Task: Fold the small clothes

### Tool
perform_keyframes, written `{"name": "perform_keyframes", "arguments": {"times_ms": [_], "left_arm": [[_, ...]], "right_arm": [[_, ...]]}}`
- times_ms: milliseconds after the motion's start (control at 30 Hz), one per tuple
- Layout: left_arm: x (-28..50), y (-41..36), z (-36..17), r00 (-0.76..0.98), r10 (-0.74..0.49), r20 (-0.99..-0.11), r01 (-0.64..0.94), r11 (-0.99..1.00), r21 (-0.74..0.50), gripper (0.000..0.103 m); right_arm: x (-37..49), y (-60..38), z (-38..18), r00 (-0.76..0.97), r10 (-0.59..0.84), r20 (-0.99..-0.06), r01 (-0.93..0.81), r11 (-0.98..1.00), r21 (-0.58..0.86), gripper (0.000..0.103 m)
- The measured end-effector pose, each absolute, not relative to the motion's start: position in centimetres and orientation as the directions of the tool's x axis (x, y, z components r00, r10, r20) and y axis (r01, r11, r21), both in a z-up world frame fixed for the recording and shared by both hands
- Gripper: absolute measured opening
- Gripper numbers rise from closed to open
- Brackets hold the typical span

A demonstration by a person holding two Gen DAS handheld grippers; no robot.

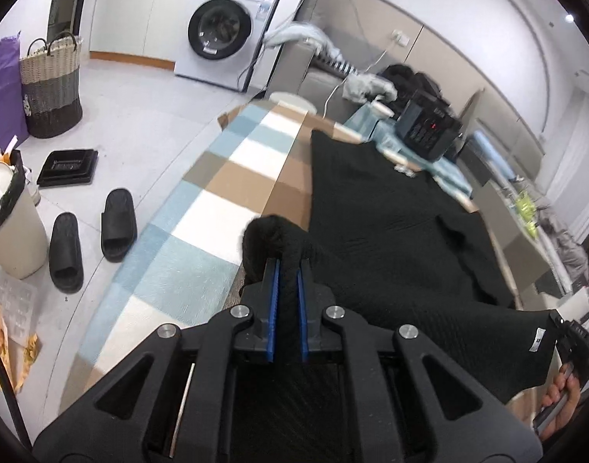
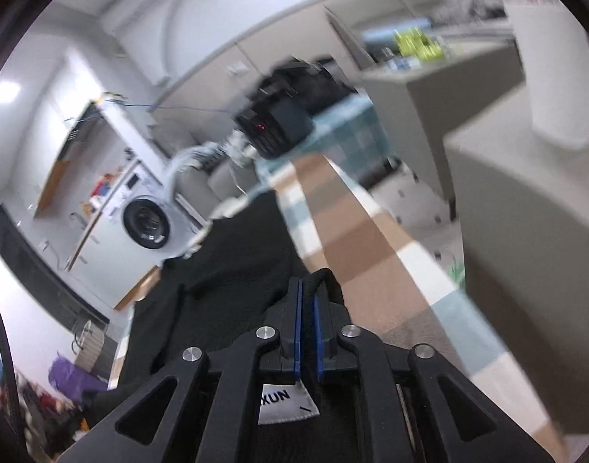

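My left gripper [image 1: 287,270] is clamped on a bunched corner of the black knit garment [image 1: 390,223], the cloth pinched between my blue pads [image 1: 273,308] and bulging out past the fingertips toward 12 o'clock. The rest of the garment spreads away toward 1 o'clock over the checked blue, brown and white cloth [image 1: 217,200] that covers the table. At 4 o'clock in the left wrist view, my right gripper [image 1: 574,337] holds the garment's other corner, where a small white tag [image 1: 538,340] shows. From the right wrist view, my right gripper [image 2: 308,289] is closed tight on a black fold, with a white label [image 2: 288,405] lying just behind the pads; that view is blurred. A black box-shaped device [image 1: 429,131] sits on the table at the far end of the garment, at 1 o'clock. On the floor at 9 o'clock lie black slippers [image 1: 91,237], and a washing machine [image 1: 225,27] stands at 11 o'clock.
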State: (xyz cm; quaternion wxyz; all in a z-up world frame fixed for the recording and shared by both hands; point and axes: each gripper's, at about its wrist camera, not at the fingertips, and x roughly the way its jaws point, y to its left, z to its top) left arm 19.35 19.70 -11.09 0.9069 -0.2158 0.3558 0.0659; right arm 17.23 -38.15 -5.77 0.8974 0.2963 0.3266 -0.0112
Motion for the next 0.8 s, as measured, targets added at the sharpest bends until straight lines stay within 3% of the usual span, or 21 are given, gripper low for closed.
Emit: {"name": "perform_keyframes", "arguments": {"times_ms": [67,133,167,200,267,633,667,700,767,800], "left_arm": [[20.5,19.8,-12.5,0.703,-0.024,-0.71,-0.297,0.898,-0.325,0.014],[21.1,20.2,-13.5,0.673,-0.049,-0.738,-0.306,0.89,-0.338,0.019],[21.0,20.3,-13.7,0.673,-0.05,-0.738,-0.303,0.892,-0.337,0.027],[20.8,20.3,-13.8,0.669,-0.037,-0.742,-0.307,0.896,-0.322,0.044],[20.3,20.5,-14.0,0.672,-0.007,-0.741,-0.322,0.898,-0.3,0.064],[22.4,20.2,-16.3,0.646,-0.052,-0.761,-0.299,0.901,-0.315,0.064],[22.5,20.0,-16.3,0.648,-0.058,-0.76,-0.293,0.902,-0.318,0.061],[22.9,19.9,-16.4,0.65,-0.07,-0.757,-0.281,0.904,-0.324,0.049],[23.4,19.3,-16.5,0.65,-0.088,-0.755,-0.257,0.91,-0.327,0.038],[23.5,19.0,-16.3,0.655,-0.084,-0.751,-0.247,0.915,-0.318,0.025]], "right_arm": [[18.3,-38.4,-6.9,0.734,0.147,-0.663,0.273,0.83,0.486,0.021],[17.7,-38.5,-6.9,0.736,0.134,-0.664,0.263,0.847,0.462,0.028],[17.3,-38.5,-6.9,0.727,0.113,-0.677,0.267,0.862,0.431,0.044],[16.8,-38.6,-7.1,0.72,0.11,-0.685,0.264,0.869,0.418,0.052],[16.1,-39.0,-7.7,0.704,0.136,-0.697,0.251,0.87,0.424,0.053],[17.4,-37.8,-9.7,0.661,0.232,-0.714,0.188,0.87,0.456,0.053],[17.7,-37.3,-9.8,0.658,0.231,-0.717,0.179,0.876,0.447,0.05],[17.8,-36.9,-9.7,0.661,0.225,-0.716,0.169,0.885,0.434,0.039],[18.3,-36.5,-10.1,0.648,0.245,-0.721,0.161,0.881,0.444,0.029],[18.3,-36.4,-10.1,0.649,0.242,-0.721,0.159,0.884,0.439,0.024]]}}
